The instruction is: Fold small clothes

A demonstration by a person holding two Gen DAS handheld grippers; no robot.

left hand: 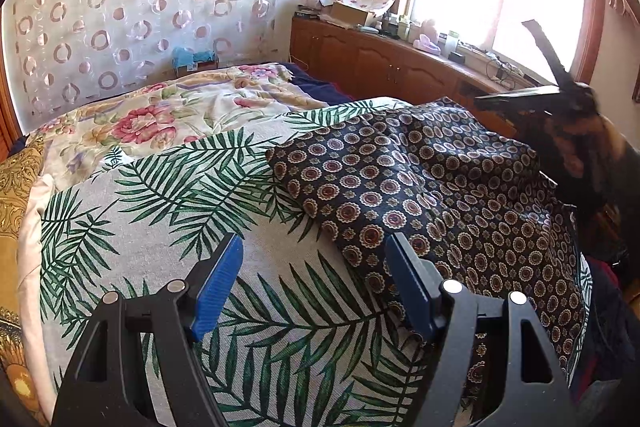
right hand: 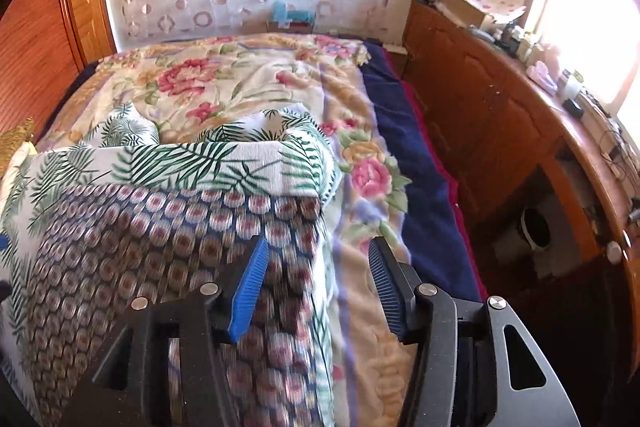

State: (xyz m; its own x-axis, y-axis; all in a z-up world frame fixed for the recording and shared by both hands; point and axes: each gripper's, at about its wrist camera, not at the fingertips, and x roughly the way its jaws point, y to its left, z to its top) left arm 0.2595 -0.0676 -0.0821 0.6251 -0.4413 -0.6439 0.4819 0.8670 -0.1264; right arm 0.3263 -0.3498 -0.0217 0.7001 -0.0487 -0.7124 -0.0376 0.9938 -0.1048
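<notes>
A dark navy garment with round medallion print (left hand: 432, 187) lies spread and wrinkled on a palm-leaf cloth (left hand: 224, 211) on the bed. My left gripper (left hand: 314, 281) is open and empty, above the leaf cloth at the garment's near left edge. My right gripper (right hand: 316, 281) is open and empty, above the garment (right hand: 168, 239) near its right edge; this view is motion-blurred. The right gripper also shows in the left wrist view (left hand: 516, 83), raised at the far right with its fingers spread.
A floral blanket (right hand: 240, 83) and a navy sheet (right hand: 404, 139) cover the bed beyond. A wooden cabinet (right hand: 488, 123) with clutter on top runs along the window at the right. A patterned curtain (left hand: 132, 11) hangs behind the bed.
</notes>
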